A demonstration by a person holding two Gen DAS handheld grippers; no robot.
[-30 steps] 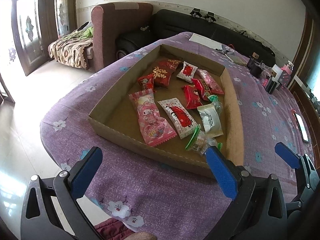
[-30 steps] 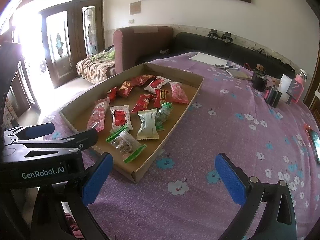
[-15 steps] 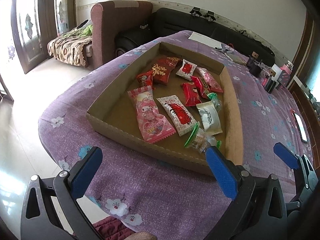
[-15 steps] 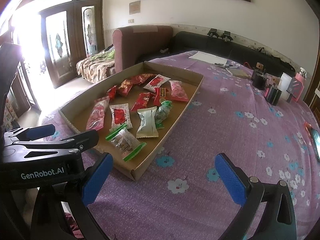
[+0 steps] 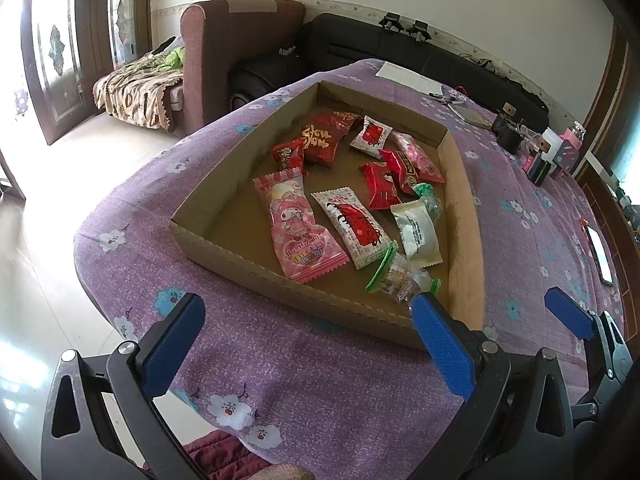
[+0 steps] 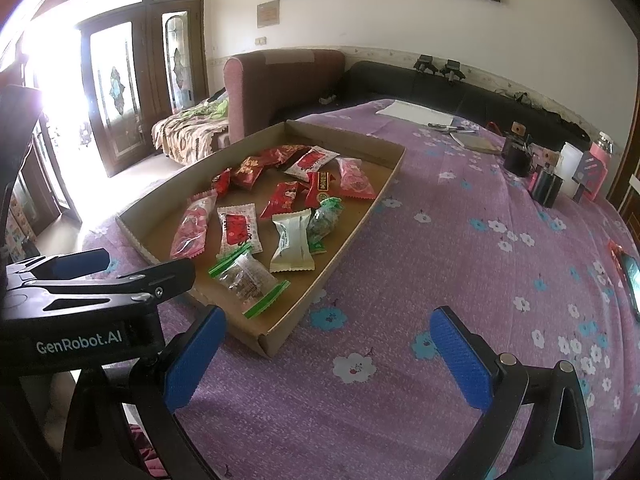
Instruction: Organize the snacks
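Observation:
A shallow cardboard tray (image 5: 188, 236) (image 6: 356, 240) sits on a purple flowered tablecloth and holds several snack packets. Among them are a pink cartoon packet (image 5: 298, 226), a white-and-red packet (image 5: 352, 226), a white packet (image 5: 416, 232) (image 6: 291, 245), a clear green-edged bag (image 5: 396, 276) (image 6: 248, 276) and red packets (image 5: 320, 142). My left gripper (image 5: 304, 344) is open and empty, held before the tray's near edge. My right gripper (image 6: 328, 356) is open and empty, over the cloth by the tray's near corner. The left gripper's body (image 6: 96, 292) shows in the right wrist view.
At the table's far right stand dark cups and pink boxes (image 6: 552, 172), with paper and a notebook (image 6: 416, 114) behind. A phone (image 6: 632, 280) lies at the right edge. A sofa and armchair (image 6: 280, 80) stand beyond the table. The table edge drops off to the left.
Both grippers have drifted slightly; the tray sits a little closer and lower in both views. Both stay open and nothing was picked up.

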